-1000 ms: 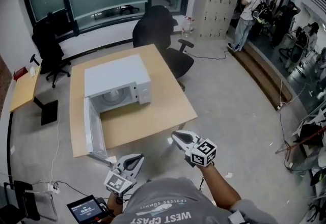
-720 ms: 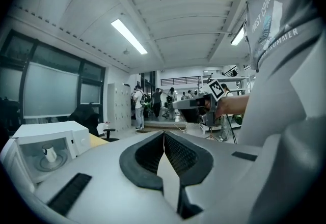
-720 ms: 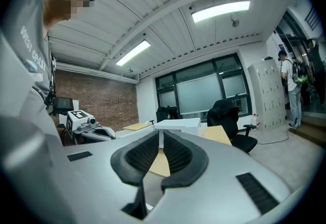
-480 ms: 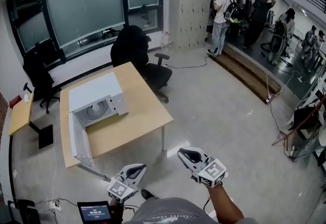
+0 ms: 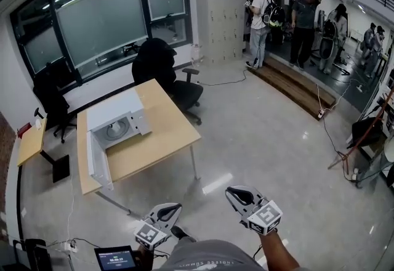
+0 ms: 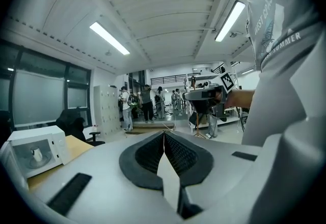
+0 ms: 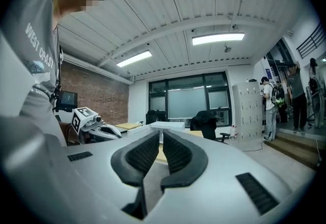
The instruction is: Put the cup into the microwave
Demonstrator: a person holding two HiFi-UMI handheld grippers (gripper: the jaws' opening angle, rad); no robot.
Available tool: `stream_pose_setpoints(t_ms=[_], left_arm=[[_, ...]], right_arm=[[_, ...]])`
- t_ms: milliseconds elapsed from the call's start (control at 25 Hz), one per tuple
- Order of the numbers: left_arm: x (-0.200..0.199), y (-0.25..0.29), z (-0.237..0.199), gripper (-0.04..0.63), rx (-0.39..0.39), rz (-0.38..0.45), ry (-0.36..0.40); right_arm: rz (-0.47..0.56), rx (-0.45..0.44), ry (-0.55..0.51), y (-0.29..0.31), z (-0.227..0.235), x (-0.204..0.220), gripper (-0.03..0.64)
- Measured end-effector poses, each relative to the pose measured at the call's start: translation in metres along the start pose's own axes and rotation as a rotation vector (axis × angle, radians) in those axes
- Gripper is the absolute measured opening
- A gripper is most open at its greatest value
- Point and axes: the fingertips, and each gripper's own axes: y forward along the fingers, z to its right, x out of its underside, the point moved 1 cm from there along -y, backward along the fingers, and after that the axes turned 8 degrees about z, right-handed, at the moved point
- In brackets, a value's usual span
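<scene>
Standing well back from the microwave (image 5: 117, 121), whose door (image 5: 96, 164) hangs open, the person should count the placing done only after checking the cup (image 6: 35, 155), seemingly the small white shape inside the microwave. Jaws of the left gripper (image 5: 172, 208) meet; those of the right gripper (image 5: 234, 191) stand a slit apart, both empty. In the head view the cup cannot be made out.

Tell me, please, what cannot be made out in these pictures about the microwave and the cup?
- Head view: the inside of the open white box-shaped microwave is too small to show any cup.
- Left gripper view: a small white thing stands inside it, too small to call a cup.
- Right gripper view: the microwave is mostly hidden behind the right claw.
</scene>
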Motion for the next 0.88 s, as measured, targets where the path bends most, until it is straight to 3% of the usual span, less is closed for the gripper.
stream_pose_setpoints(t_ms=[400,680,880], left_arm=[[-0.004,-0.065,0.035,0.021,-0.05,-0.004,0.037],[-0.001,-0.129,0.022,0.021,-0.059,0.005,0.016],[0.001,-0.19,0.0,0.021,-0.107,0.019,-0.013]], right_arm=[[0.008,-0.031,-0.045,-0.015,-0.061,-0.015,0.021],[-0.012,-0.009,-0.043,0.014,-0.113,-0.011,0.021],[-0.014,-0.048,-0.063,0.051,-0.169,-0.021,0.021]])
